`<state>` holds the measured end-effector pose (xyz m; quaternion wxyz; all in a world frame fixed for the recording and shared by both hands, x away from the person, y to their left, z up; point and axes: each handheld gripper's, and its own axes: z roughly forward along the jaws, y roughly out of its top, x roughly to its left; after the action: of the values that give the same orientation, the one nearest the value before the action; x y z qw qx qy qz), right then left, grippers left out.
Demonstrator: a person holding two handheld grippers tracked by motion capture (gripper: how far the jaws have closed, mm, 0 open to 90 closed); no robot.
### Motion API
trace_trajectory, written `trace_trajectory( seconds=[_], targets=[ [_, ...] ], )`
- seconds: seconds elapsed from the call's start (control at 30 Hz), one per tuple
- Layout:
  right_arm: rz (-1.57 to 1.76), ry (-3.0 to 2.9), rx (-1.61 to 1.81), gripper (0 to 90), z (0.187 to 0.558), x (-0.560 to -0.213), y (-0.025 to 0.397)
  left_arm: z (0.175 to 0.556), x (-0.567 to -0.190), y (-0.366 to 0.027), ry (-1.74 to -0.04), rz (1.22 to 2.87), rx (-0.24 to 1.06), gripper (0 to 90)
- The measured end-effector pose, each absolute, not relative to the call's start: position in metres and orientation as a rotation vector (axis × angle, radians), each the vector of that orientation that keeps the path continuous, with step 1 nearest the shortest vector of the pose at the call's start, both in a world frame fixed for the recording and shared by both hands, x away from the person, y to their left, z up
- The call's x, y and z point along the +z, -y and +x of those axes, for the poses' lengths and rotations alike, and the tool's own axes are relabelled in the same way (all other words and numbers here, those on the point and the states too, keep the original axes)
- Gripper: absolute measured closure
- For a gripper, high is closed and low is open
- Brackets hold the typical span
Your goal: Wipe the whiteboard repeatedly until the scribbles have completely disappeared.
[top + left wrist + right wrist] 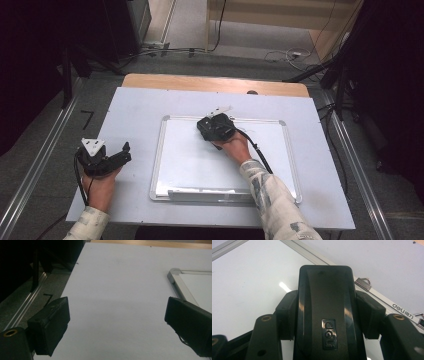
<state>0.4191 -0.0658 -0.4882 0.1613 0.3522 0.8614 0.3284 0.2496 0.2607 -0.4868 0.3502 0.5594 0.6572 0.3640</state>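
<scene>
A white board with a silver frame (160,150) lies flat in the middle of the table. My right gripper (216,126) rests over its far edge, shut on a black board eraser (327,307) that stands between the two pads and presses on the board (244,282) near its frame. My left gripper (117,156) sits at the table's left side, open, with nothing between its fingers (53,322); the board's near corner (175,275) shows just beyond its right jaw.
The light grey table top (135,105) has bare room left of the board and behind it. A wooden strip (215,84) runs along the far edge. Cables lie on the floor (280,55) beyond, and dark stands flank both sides.
</scene>
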Motion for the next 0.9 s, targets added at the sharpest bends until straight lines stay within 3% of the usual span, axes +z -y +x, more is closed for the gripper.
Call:
trace_trajectory(
  seconds=[0.47,0.9],
  targets=[
    [0.973,-2.461,0.942,39.6,0.417,-0.490,0.051,0.252,-0.487,-0.258,-1.693,1.451,0.939,6.3],
    [1.014,-2.452,0.934,39.6,0.419,-0.489,0.067,0.249,-0.487,-0.260,-1.701,1.438,0.942,6.3]
  ],
)
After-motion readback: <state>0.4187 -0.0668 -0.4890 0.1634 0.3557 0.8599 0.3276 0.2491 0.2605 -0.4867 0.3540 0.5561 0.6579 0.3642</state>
